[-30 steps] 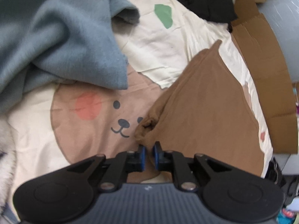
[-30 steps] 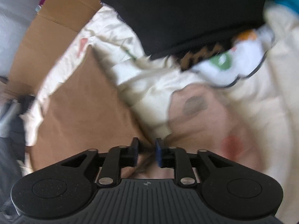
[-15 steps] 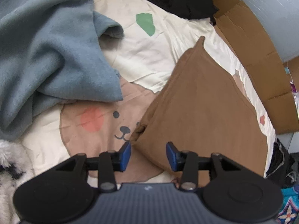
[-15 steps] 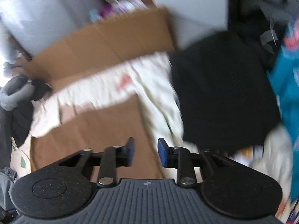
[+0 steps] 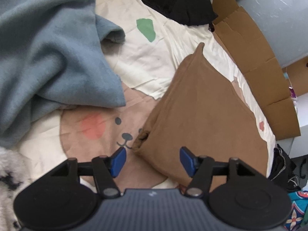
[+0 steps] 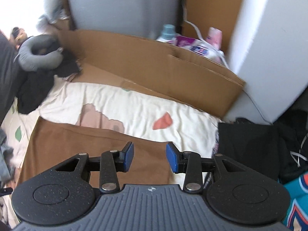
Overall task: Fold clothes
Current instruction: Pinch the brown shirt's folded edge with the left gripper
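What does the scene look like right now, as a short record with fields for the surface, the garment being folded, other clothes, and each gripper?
surface: cream bedsheet printed with a bear face
garment in work: brown garment, folded and lying flat on the sheet
other clothes: blue-grey fleece heaped beside it; black garment at the far end
edge of bed: flattened cardboard along the side
left gripper: jaws opening, above the brown garment's near corner, pads not pressing on it
right gripper: jaws opening, nothing between them, above the brown garment

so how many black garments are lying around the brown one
2 that I can tell: a black heap beyond the brown garment in the left wrist view, and a black piece at right in the right wrist view. More may be hidden.
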Demonstrator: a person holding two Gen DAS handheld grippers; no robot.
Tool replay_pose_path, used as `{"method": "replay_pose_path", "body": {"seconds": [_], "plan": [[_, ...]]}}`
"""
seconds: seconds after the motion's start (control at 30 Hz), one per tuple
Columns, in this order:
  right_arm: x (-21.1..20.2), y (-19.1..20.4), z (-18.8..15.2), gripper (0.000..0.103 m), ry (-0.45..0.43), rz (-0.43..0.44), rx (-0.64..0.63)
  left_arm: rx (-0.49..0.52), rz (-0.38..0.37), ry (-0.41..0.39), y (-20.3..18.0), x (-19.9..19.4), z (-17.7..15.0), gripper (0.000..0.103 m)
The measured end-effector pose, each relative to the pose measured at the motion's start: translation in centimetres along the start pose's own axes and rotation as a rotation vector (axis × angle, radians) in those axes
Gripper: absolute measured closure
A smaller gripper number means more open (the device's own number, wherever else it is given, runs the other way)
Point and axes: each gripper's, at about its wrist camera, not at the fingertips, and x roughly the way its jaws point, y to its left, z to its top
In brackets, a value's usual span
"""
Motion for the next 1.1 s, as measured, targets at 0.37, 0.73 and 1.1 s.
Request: {"method": "replay_pose_path", "body": {"seconds": [0.37, 0.73, 1.1], "plan": [[5.4, 3.8, -9.3, 0.055, -0.025, 0.128, 0.253, 0.071, -0.021, -0.009, 0.4, 2.6, -0.4, 0.037], [9.5, 10.0, -19.5, 0.063, 0.094, 0.113, 0.227, -0.079, -0.122, 0.044, 2.0, 4.8, 0.5, 0.038], [13.2, 12.5, -24.3, 0.073, 0.163, 0.064, 0.203, -0.136, -0.135, 0.041, 2.6, 5.3, 0.1, 0.078]]}}
